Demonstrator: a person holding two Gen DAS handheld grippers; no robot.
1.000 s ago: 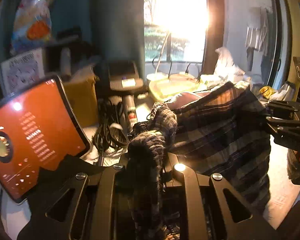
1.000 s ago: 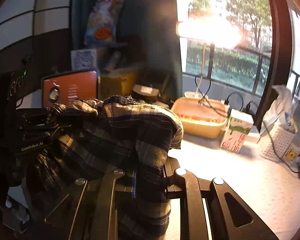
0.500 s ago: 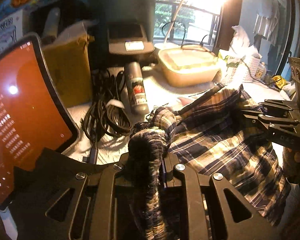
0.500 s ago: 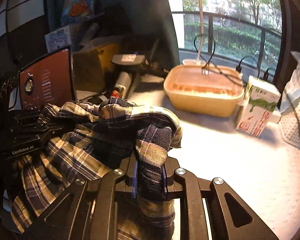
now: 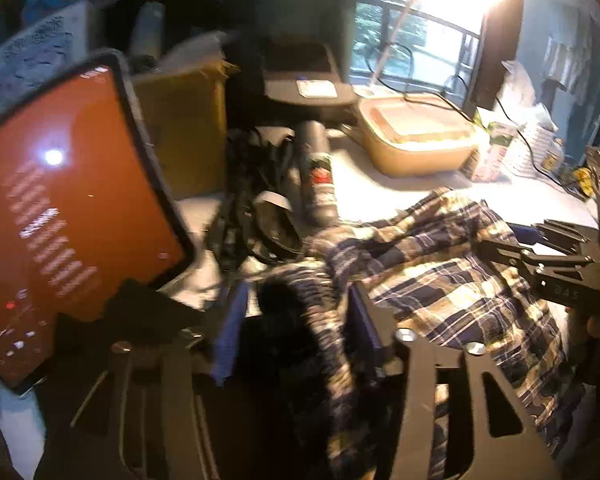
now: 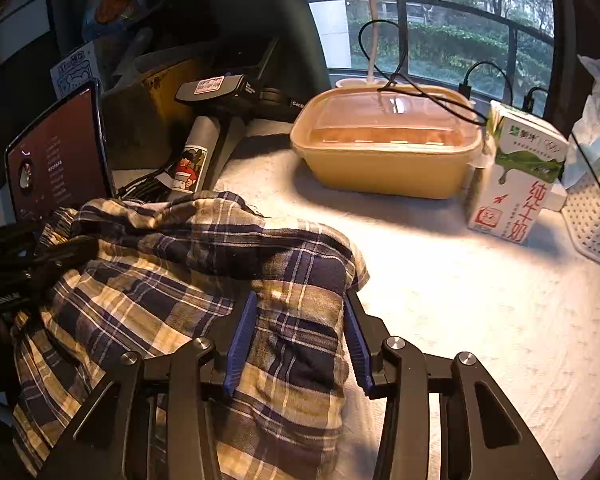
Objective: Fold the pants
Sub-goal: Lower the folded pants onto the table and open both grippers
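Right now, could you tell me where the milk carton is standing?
In the right wrist view, the milk carton stands upright at the right, just right of the lidded tan container, beside the white perforated basket.

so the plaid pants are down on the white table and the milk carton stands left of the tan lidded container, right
Not quite: the milk carton stands right of the tan lidded container, as the right wrist view shows. The plaid pants do lie on the white table.
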